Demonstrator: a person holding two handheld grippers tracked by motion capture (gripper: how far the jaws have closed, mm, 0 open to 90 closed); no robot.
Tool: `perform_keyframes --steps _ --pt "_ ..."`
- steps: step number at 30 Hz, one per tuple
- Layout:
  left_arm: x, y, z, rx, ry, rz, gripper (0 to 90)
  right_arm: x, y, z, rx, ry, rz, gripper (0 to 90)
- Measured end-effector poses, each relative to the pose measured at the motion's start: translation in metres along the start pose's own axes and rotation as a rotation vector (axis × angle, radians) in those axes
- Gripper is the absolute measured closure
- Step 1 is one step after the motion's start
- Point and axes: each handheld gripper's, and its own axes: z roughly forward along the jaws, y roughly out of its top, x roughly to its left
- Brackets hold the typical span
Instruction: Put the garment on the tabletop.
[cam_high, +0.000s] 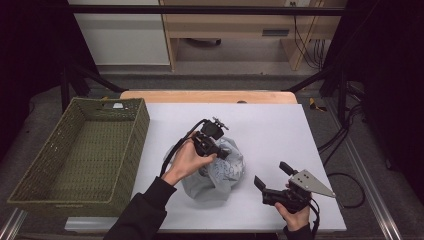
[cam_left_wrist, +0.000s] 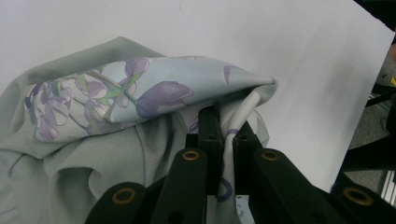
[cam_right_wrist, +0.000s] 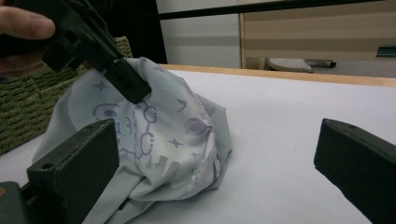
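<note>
Near the worktop's front edge the right tongs are held open and empty, jaws pointed left toward the crumpled cloth at mid-worktop, whose raised fold is pinched by the closed left tongs, with the basket off the left edge.

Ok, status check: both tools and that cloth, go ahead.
Left tool shut on pale grey floral-print cloth, bunched mid-table. Right tool open, clear of cloth. Green woven basket at left; nothing blocking.
</note>
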Motion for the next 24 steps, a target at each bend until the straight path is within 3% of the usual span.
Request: perform_keyframes --steps 2,5,6,10,14,15,20,24 --pt "-0.001 -0.002 0.002 -0.012 0.007 0.018 81.3 0.000 0.000 0.000 -0.001 0.000 -0.001 0.3" --pt "-0.004 -0.001 0.000 -0.037 0.021 0.038 60.9 0.000 0.000 0.000 0.002 -0.001 -0.007 0.3" --pt "-0.005 0.000 -0.002 -0.047 0.027 0.048 50.0 0.000 -0.001 0.000 0.003 0.002 -0.006 0.3" --pt "-0.011 0.002 -0.010 -0.116 0.052 0.069 25.5 0.000 -0.001 0.001 0.001 -0.003 -0.012 0.3" --pt "-0.014 0.002 -0.018 -0.167 0.052 0.069 18.5 0.000 -0.001 0.000 -0.001 0.002 -0.013 0.3" --pt "-0.015 0.001 -0.020 -0.178 0.055 0.063 16.9 0.001 0.000 0.000 -0.008 0.006 0.008 0.3" --pt "-0.015 -0.004 -0.031 -0.265 0.066 0.046 13.9 0.001 0.000 -0.001 -0.003 0.004 -0.005 0.3" --pt "-0.015 -0.014 -0.039 -0.340 0.100 0.048 10.0 0.001 0.001 -0.001 -0.004 0.007 -0.001 0.3"
